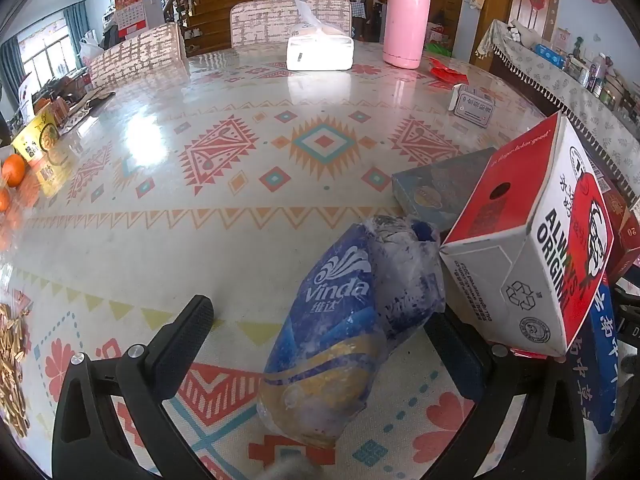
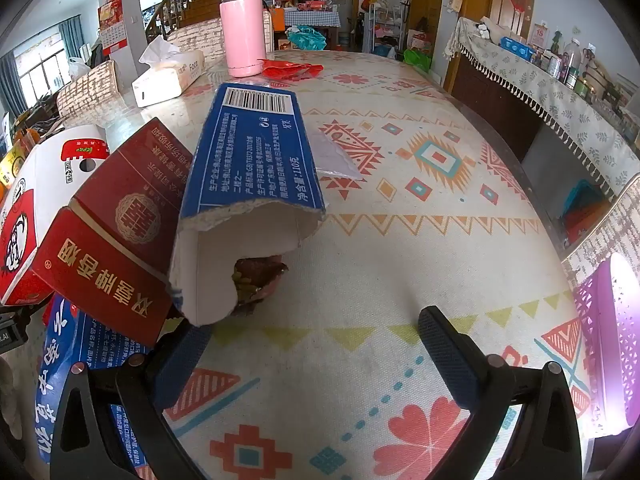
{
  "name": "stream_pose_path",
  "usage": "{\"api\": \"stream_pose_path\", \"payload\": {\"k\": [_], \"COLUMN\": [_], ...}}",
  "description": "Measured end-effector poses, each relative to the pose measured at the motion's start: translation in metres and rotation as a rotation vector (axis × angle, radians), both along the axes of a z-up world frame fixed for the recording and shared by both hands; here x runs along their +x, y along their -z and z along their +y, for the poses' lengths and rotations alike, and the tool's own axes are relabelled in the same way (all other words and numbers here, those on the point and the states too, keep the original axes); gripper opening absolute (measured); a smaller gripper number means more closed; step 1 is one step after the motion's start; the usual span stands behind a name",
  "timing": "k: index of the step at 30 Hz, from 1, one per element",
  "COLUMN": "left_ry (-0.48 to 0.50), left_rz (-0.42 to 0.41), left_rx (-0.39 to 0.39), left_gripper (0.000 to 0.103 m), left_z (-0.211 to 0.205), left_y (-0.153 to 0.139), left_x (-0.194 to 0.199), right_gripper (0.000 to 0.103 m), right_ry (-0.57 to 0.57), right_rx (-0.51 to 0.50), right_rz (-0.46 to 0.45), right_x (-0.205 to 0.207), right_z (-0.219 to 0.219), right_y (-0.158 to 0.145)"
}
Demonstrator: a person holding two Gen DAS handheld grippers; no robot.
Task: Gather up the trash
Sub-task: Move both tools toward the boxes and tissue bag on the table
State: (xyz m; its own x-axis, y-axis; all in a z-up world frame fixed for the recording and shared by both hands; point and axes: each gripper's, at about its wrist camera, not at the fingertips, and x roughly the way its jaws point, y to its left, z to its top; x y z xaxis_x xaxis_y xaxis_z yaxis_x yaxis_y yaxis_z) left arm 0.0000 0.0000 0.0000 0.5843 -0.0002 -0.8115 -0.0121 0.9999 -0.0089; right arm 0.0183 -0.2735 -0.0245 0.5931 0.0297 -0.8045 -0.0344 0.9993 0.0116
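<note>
One pink flask, one tissue pack, two oranges, one crumpled wrapper, two chairs.

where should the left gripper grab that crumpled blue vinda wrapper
Grip the Vinda wrapper across its blue midsection, coming from above and the near side. It lies lengthwise between the open left gripper, and the red-and-white carton crowds its far end.

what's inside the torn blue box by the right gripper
Through the ragged open end of the torn blue box you see its plain white inner wall and a brownish crumpled clump at the mouth. What that clump is, and anything deeper inside, is hidden by the box walls.
</note>
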Motion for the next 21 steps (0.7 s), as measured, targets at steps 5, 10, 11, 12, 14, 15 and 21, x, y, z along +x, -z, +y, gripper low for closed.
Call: {"api": "stream_pose_path", "payload": {"k": [5,10,11,12,14,15,21], "left_ry": [0.022,0.038,0.022,0.004,-0.028,-0.042,-0.113], "left_rz": [0.055,0.092,0.105,0.096,0.021,-0.022,-0.272], "left_rx": [0.001,0.004,0.015,0.027,0.047,0.056,0.069], "left_gripper": [0.103,0.103,0.103,0.103,0.103,0.103,0.103], "left_z": [0.0,0.0,0.001,0.003,0.009,0.011,0.011], "left_y": [-0.001,-0.002,-0.004,-0.009,-0.021,-0.031,-0.088], "left_x": [0.005,0.001,-0.001,-0.006,-0.02,-0.03,-0.098], "right_gripper": [0.103,0.103,0.102,0.1,0.1,0.1,0.101], "right_ry": [-0.013,-0.038,-0.023,0.001,0.026,0.033,0.026], "right_rx": [-0.021,-0.025,-0.045,-0.064,-0.061,-0.049,-0.04], "right_rz": [0.07,0.053,0.05,0.029,-0.019,-0.033,-0.091], "right_x": [0.008,0.006,0.008,0.005,-0.007,-0.014,-0.057], "right_z": [-0.002,-0.002,-0.001,-0.004,-0.012,-0.016,-0.021], "right_y": [0.002,-0.001,-0.002,-0.004,-0.015,-0.021,-0.038]}}
